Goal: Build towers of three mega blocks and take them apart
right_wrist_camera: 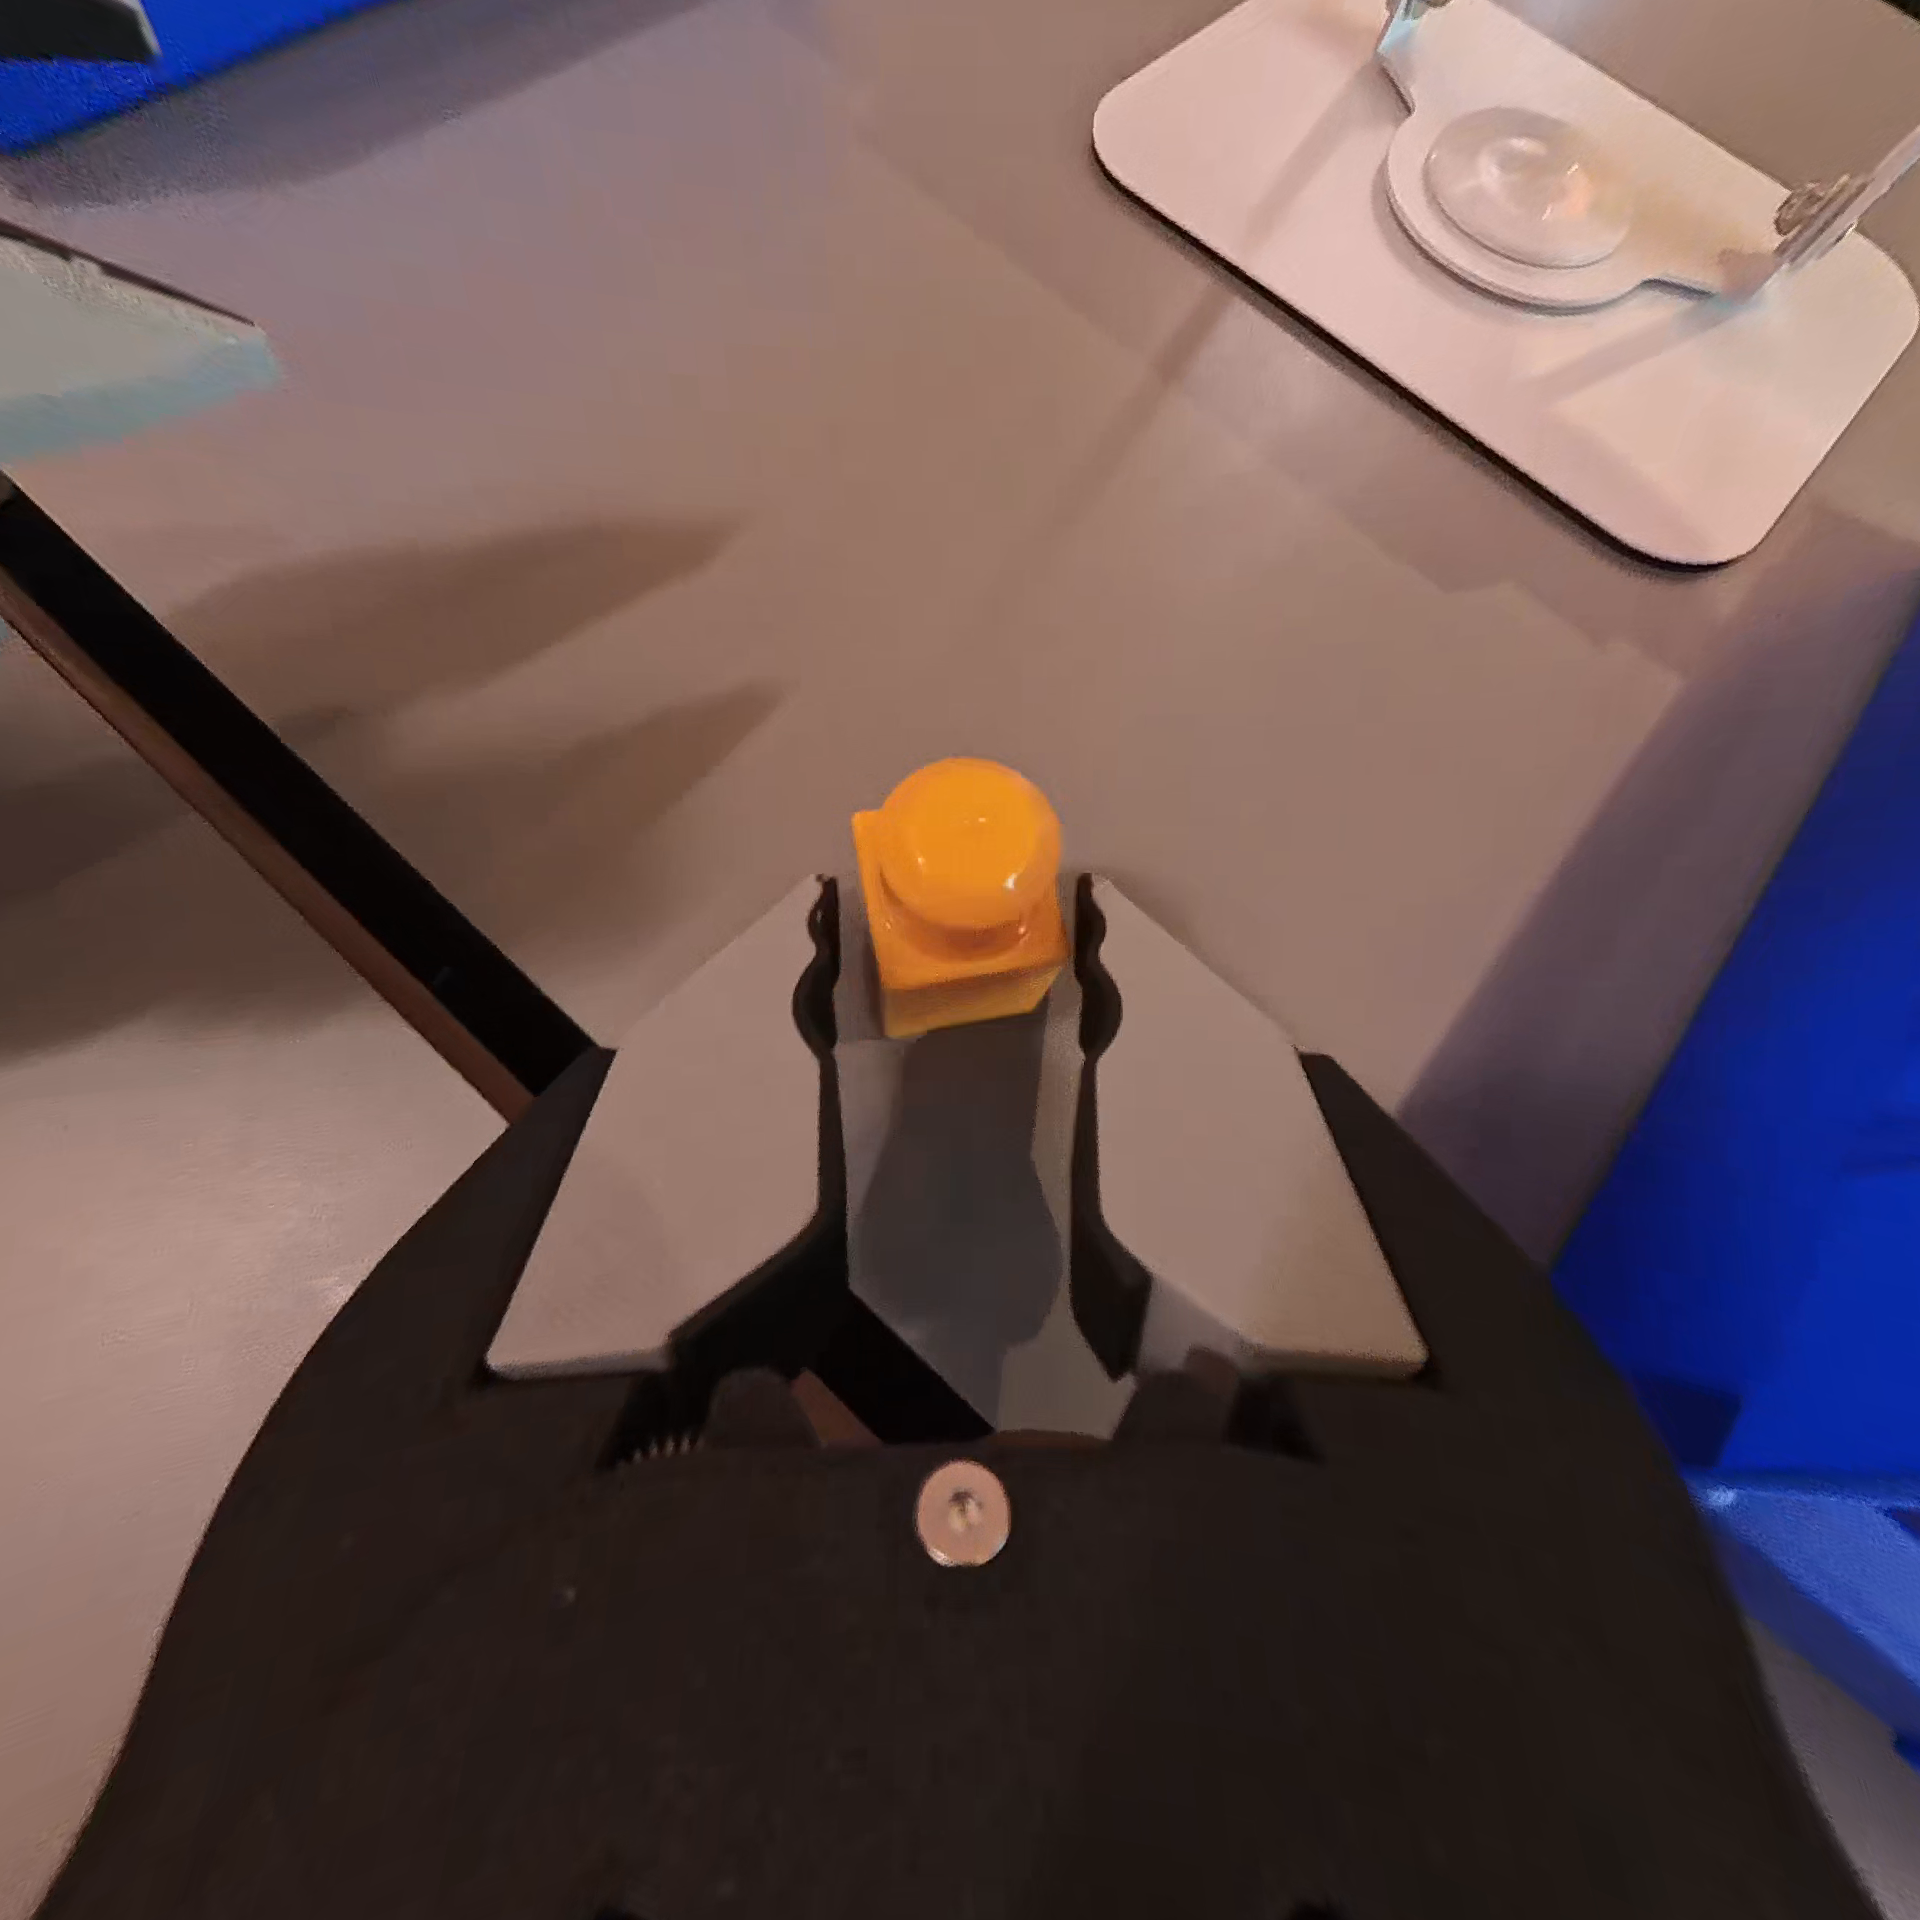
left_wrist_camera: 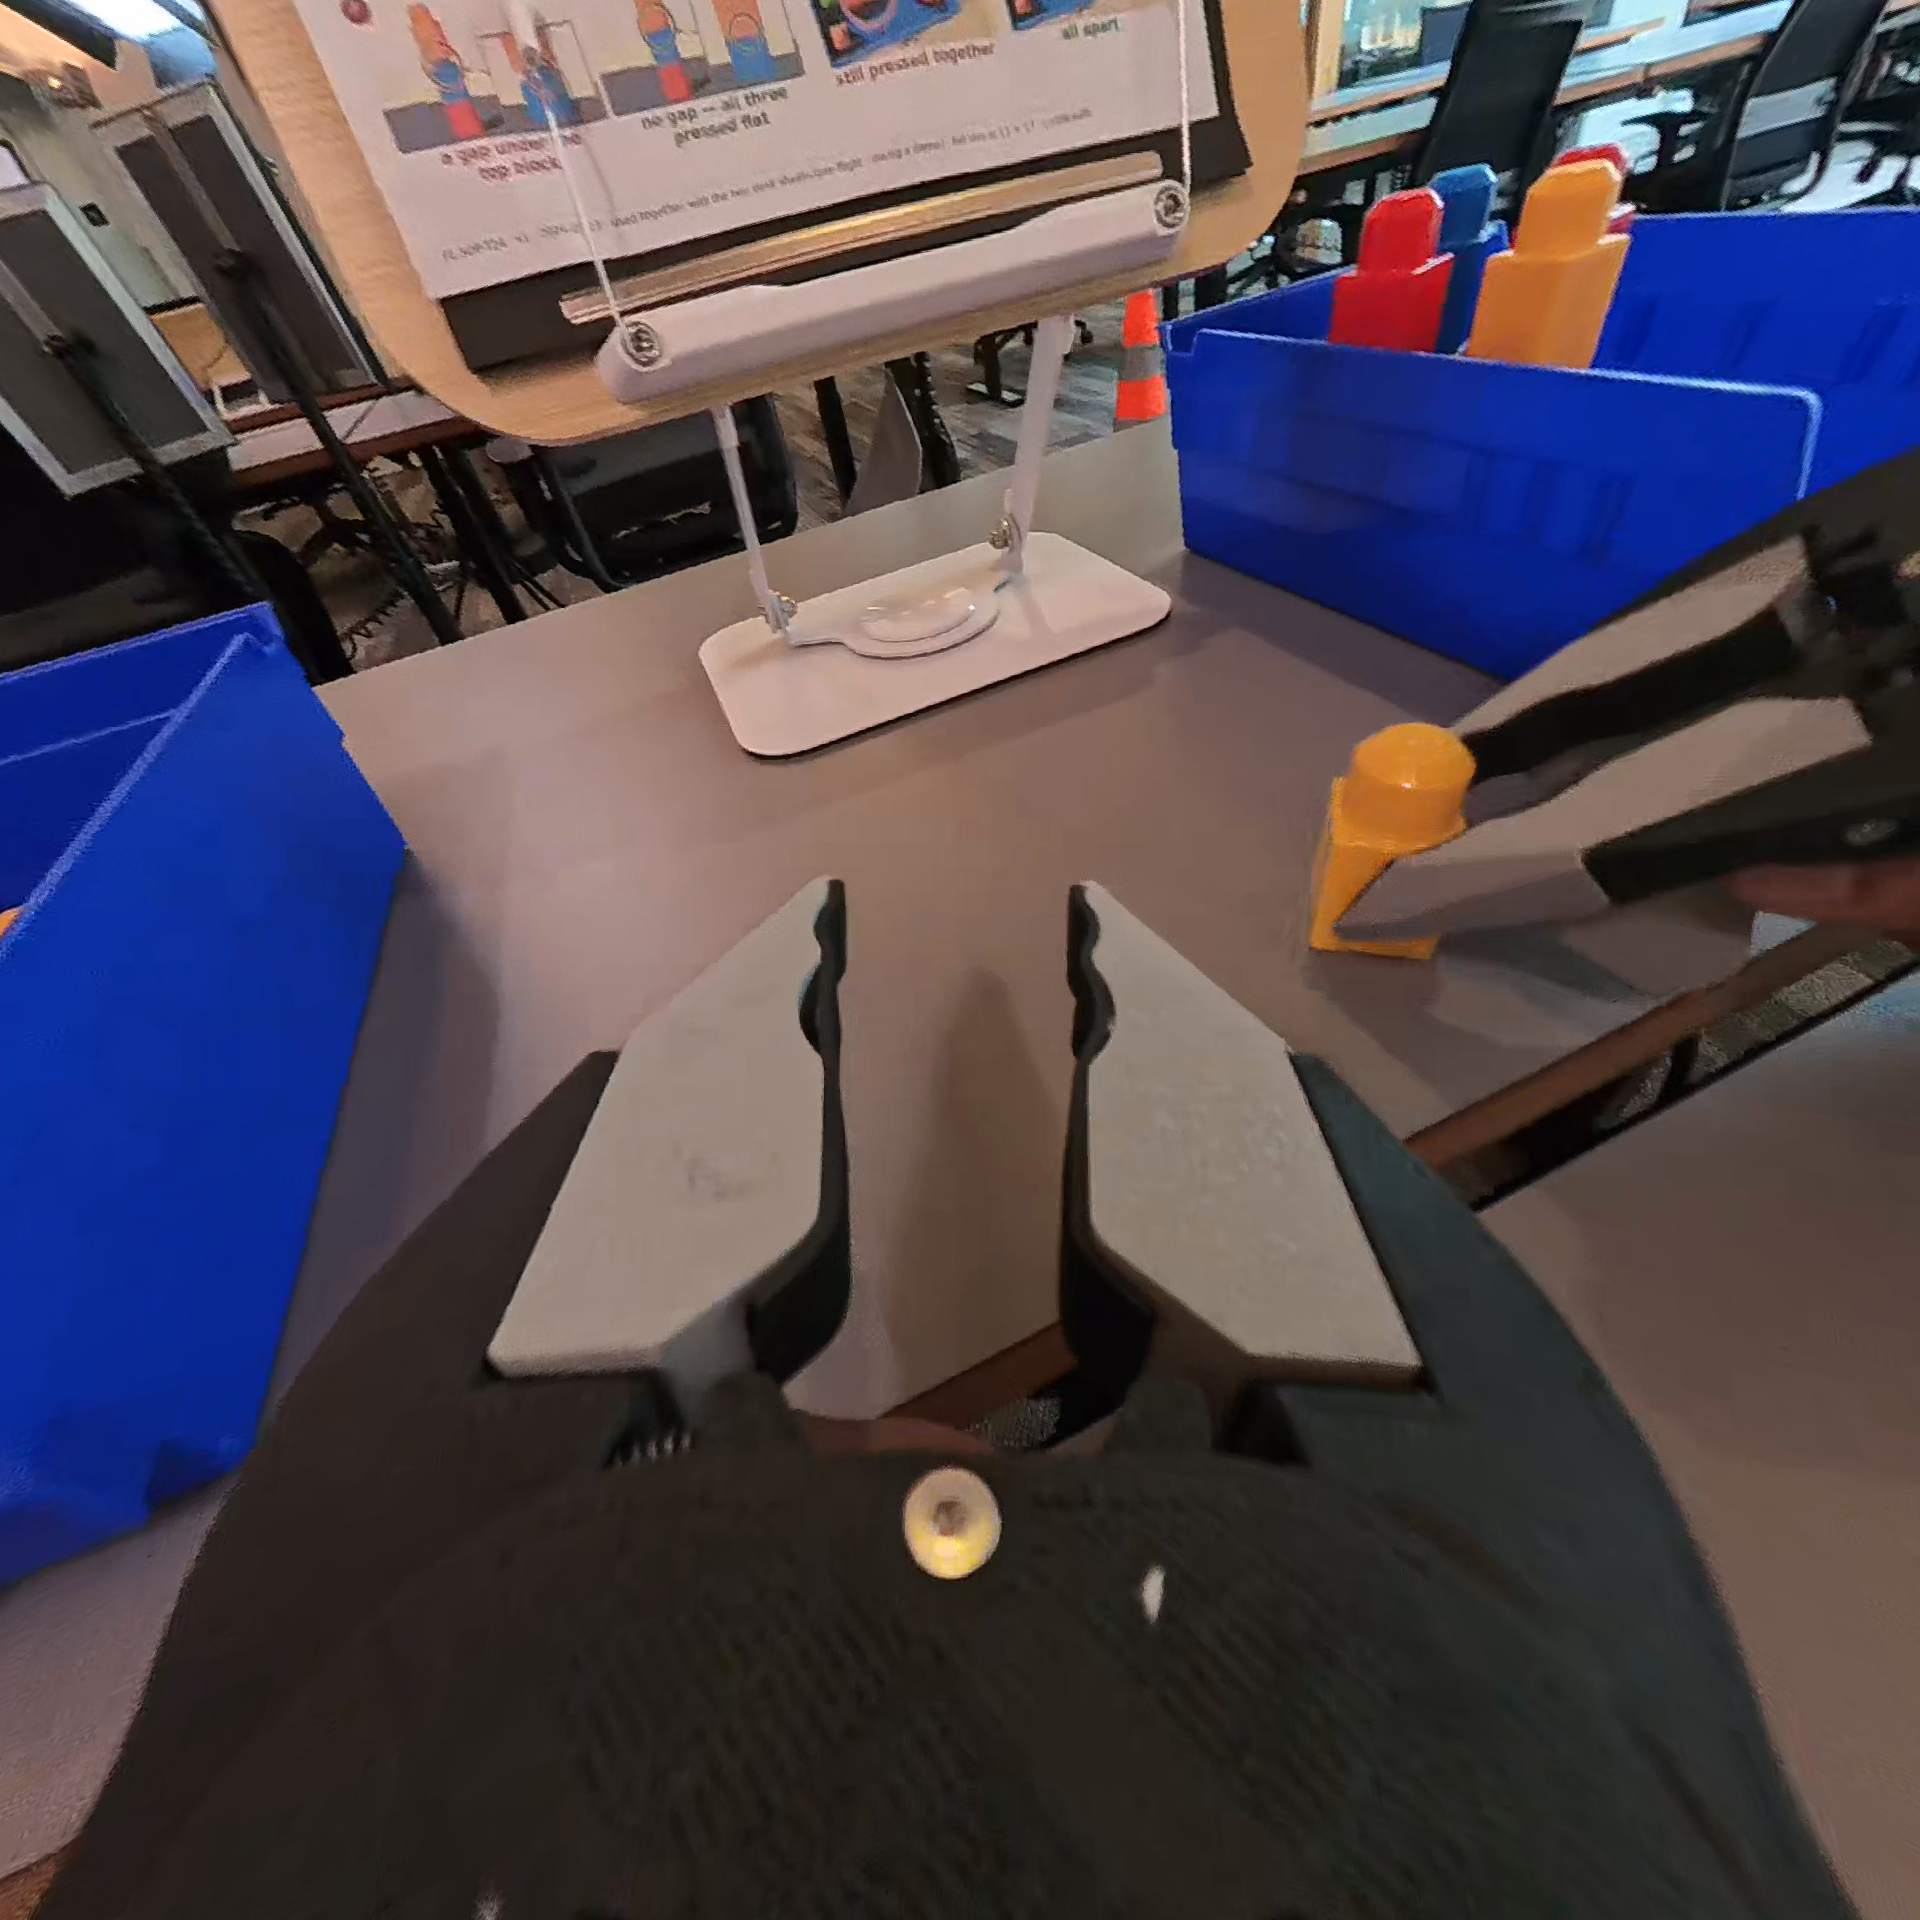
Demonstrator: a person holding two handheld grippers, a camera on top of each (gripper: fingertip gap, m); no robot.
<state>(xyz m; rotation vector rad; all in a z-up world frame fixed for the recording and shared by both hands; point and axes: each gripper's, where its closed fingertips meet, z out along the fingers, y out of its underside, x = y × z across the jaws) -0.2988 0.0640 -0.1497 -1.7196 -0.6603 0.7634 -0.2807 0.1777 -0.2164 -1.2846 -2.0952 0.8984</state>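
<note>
My right tongs (right_wrist_camera: 956,909) straddle the orange mega block (right_wrist_camera: 961,914) standing at frame centre on the bench (right_wrist_camera: 1039,582); contact unclear. My left tongs (left_wrist_camera: 956,914) gape empty.

A white document stand (left_wrist_camera: 935,665) sits on the grey worktop (left_wrist_camera: 582,831), its flat base (right_wrist_camera: 1558,364) carrying two thin struts up to a tan board with a printed instruction sheet (left_wrist_camera: 769,114) clipped on it. Blue plastic bins stand at either side, one at the left edge (left_wrist_camera: 177,987) and one at the right rear (left_wrist_camera: 1475,499). Beyond the worktop are black office chairs (left_wrist_camera: 1496,114) and an orange traffic cone (left_wrist_camera: 1140,358).
</note>
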